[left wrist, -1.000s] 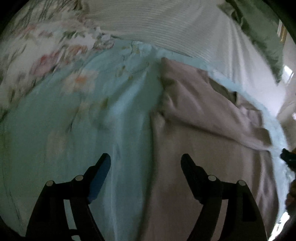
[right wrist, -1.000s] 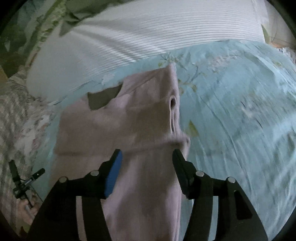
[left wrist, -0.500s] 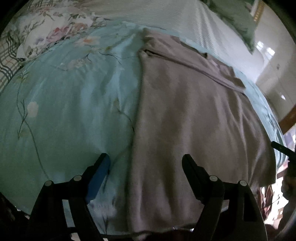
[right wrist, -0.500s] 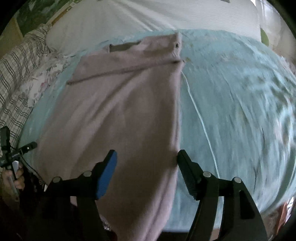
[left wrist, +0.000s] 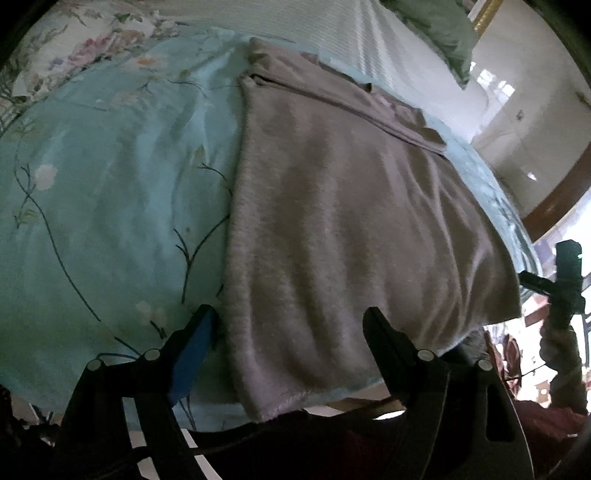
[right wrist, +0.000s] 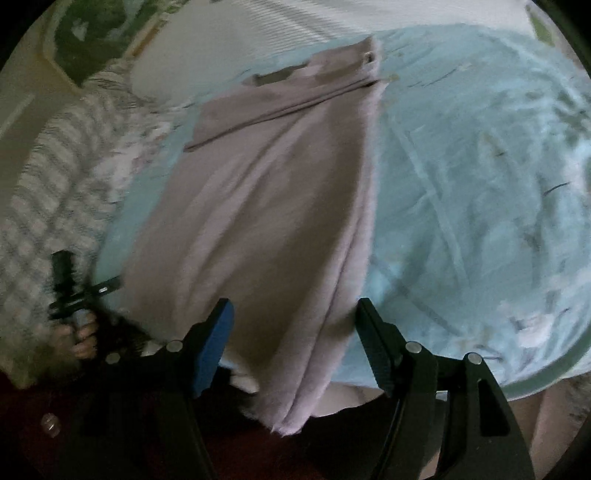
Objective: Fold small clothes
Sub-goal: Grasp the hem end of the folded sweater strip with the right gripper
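A mauve knit garment (left wrist: 332,206) lies spread lengthwise on a light blue floral bedsheet (left wrist: 110,206), its sleeves folded across the far end and its near hem hanging over the bed's front edge. It also shows in the right wrist view (right wrist: 266,229). My left gripper (left wrist: 291,325) is open and empty, low over the hem's left corner. My right gripper (right wrist: 293,317) is open and empty over the hem's right corner. The other gripper and hand show at the side of each view (left wrist: 565,273) (right wrist: 74,295).
A white ribbed pillow (left wrist: 332,33) lies at the head of the bed. A floral pillow (left wrist: 74,48) sits at the far left and a checked cloth (right wrist: 48,192) beside it. A green pillow (left wrist: 443,33) lies at the far right. Dark red clothing (left wrist: 535,424) is below the bed edge.
Both grippers have pulled back from the garment's collar end to its near hem at the bed's edge. Both stayed open and empty.
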The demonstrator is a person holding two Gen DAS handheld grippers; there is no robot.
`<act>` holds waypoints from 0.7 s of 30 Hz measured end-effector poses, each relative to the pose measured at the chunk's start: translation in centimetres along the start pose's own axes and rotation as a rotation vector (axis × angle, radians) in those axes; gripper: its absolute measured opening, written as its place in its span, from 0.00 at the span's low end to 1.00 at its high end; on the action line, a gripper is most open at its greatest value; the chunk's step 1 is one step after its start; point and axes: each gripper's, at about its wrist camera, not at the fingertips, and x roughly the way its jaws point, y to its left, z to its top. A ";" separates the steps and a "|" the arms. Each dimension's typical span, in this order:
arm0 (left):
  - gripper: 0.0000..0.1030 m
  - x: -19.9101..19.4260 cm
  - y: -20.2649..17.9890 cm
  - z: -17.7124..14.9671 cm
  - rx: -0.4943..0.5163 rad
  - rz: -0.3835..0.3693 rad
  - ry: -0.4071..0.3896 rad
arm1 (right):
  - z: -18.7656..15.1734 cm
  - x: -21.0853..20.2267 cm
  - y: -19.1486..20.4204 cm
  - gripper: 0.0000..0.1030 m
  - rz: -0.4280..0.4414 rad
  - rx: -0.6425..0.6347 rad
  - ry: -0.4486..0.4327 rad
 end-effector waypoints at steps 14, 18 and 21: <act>0.08 0.0 3.2 0.9 -0.052 -0.117 0.059 | -2.8 1.0 -2.5 0.12 0.107 0.107 0.010; 0.16 0.5 3.5 0.6 -0.072 -0.134 0.085 | -2.8 1.1 -2.9 0.13 0.105 0.139 0.015; 0.23 0.7 2.4 0.9 -0.048 -0.135 0.095 | -2.5 1.9 -1.9 0.13 0.106 0.103 0.040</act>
